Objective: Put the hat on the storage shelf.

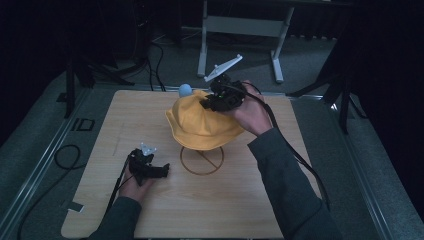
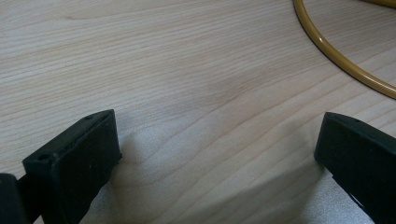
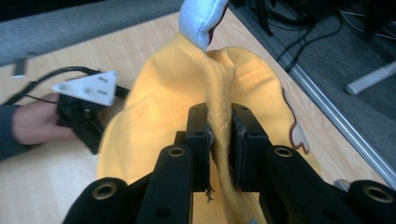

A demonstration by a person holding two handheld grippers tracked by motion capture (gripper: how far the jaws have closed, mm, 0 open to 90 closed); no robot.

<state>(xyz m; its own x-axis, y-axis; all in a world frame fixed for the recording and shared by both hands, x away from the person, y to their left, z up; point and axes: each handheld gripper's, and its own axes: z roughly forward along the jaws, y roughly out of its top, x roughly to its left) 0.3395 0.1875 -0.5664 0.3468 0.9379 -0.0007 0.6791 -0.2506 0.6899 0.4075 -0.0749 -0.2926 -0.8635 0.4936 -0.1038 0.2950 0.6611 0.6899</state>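
Yellow hat point(image 1: 200, 125) sits above a ring stand point(image 1: 202, 161) on the wooden table point(image 1: 240, 200), pinched tight by the right gripper point(image 3: 219, 135), while the left gripper point(image 1: 162, 171) rests wide open on the table nearby.

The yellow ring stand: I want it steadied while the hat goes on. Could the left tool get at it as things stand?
Probably yes. The left tool lies open on the table, with bare wood between it and the ring stand. The yellow hat hangs above, not between.
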